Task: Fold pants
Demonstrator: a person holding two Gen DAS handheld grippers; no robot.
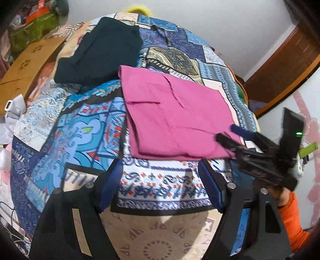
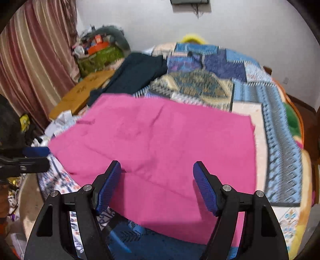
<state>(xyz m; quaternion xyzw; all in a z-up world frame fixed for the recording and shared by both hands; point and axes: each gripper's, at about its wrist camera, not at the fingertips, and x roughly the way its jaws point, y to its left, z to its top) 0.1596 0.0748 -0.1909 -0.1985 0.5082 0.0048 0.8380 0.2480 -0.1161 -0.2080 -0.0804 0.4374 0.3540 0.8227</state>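
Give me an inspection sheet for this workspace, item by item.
Surface: bed under a patchwork bedspread, mostly blue.
Job's things: pink pants lie folded flat on the bedspread.
Clutter: dark garment behind the pants; cardboard box at the bed's left edge.
Grippers: left tongs open, hovering short of the pants' near edge; right tongs open over the pants' near part, holding nothing.
Cables: thin wires at the left view's lower left; a cord below a wall-mounted unit.
Surroundings: striped curtain, white wall, a green bag piled with items.
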